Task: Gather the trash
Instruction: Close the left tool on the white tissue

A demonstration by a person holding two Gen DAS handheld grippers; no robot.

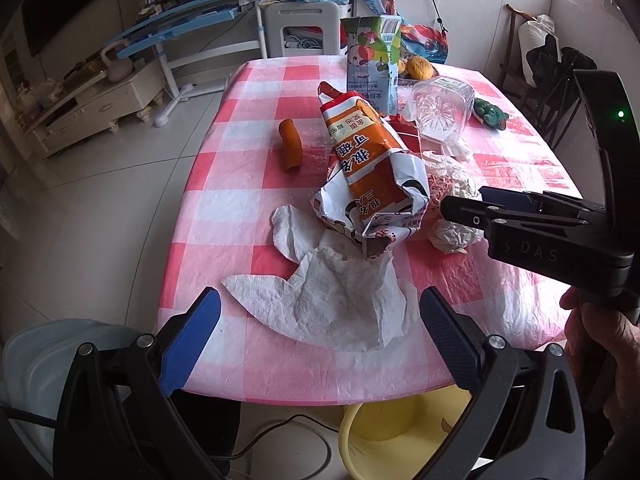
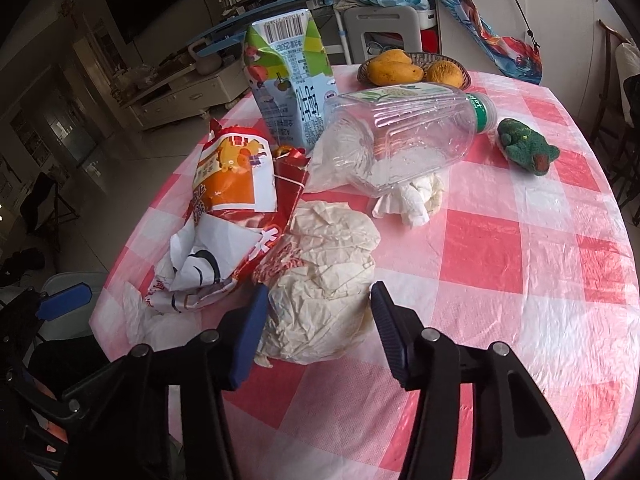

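Trash lies on a pink checked table (image 1: 224, 216). A flat white paper towel (image 1: 332, 304) sits at the near edge, and my left gripper (image 1: 320, 296) hovers open over it, one finger on each side. A crumpled white paper wad (image 2: 324, 272) lies between the fingers of my right gripper (image 2: 319, 286). The left pad touches the wad, the right pad stands at its edge, and the paper is not squeezed. The left wrist view shows that gripper (image 1: 460, 206) over the wad (image 1: 454, 236). An orange snack bag (image 1: 372, 168), a juice carton (image 1: 372, 64) and an empty clear bottle (image 2: 408, 128) lie beyond.
A yellow bin (image 1: 400, 428) stands on the floor under the table's near edge. A brown sausage-like piece (image 1: 290, 144) lies left of the bag. A fruit basket (image 2: 412, 68), a green toy (image 2: 524, 148) and a tissue (image 2: 416, 200) lie farther back. A hand (image 1: 592, 336) holds the right gripper.
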